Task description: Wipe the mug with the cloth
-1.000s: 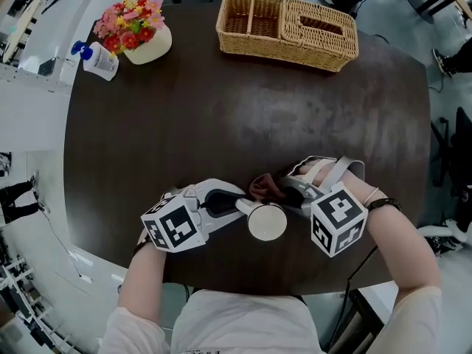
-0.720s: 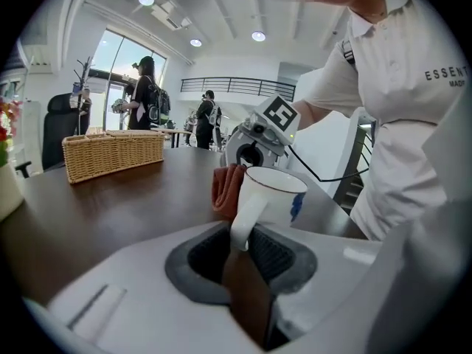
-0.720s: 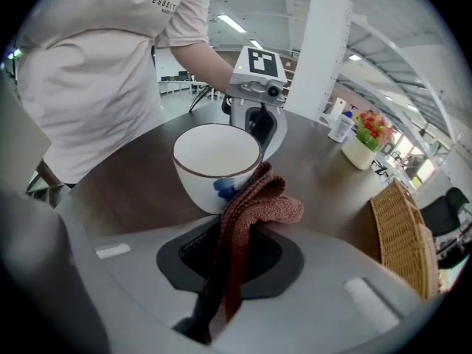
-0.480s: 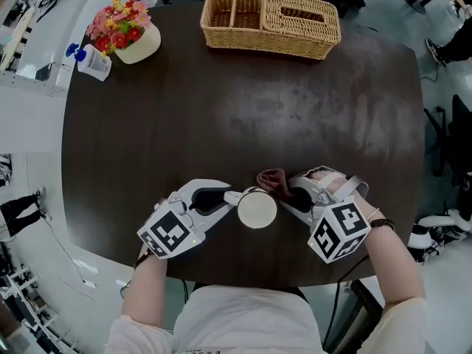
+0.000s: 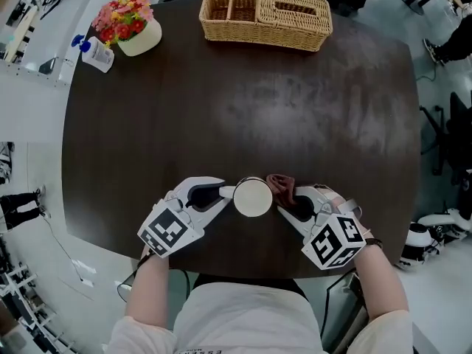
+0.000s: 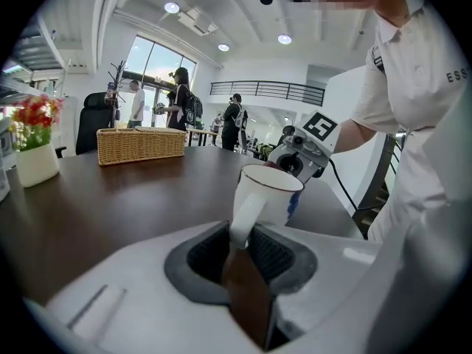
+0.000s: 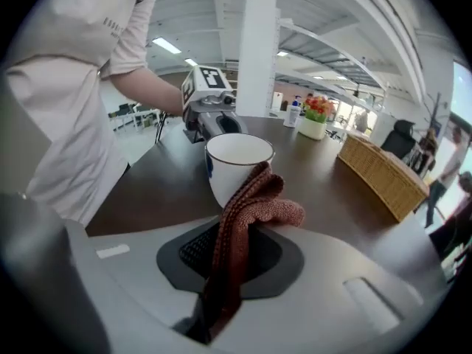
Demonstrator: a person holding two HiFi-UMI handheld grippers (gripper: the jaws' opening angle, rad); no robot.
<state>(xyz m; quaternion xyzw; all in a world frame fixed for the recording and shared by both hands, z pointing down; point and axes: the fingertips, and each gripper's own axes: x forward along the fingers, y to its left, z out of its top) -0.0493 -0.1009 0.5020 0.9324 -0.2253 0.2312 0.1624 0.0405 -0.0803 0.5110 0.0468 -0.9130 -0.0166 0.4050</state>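
Note:
A white mug stands upright near the table's front edge, between my two grippers. My left gripper is shut on the mug's handle; the mug rises just past its jaws. My right gripper is shut on a reddish-brown knitted cloth. In the right gripper view the cloth hangs out of the jaws and lies against the mug at its rim and near side.
On the dark oval table a wicker basket stands at the far edge. A white pot of flowers and a small bottle are at the far left. People stand in the background of the left gripper view.
Both grippers, the mug and the cloth have shifted a little nearer the table's front edge. The cloth now sits at the mug's right side instead of behind it.

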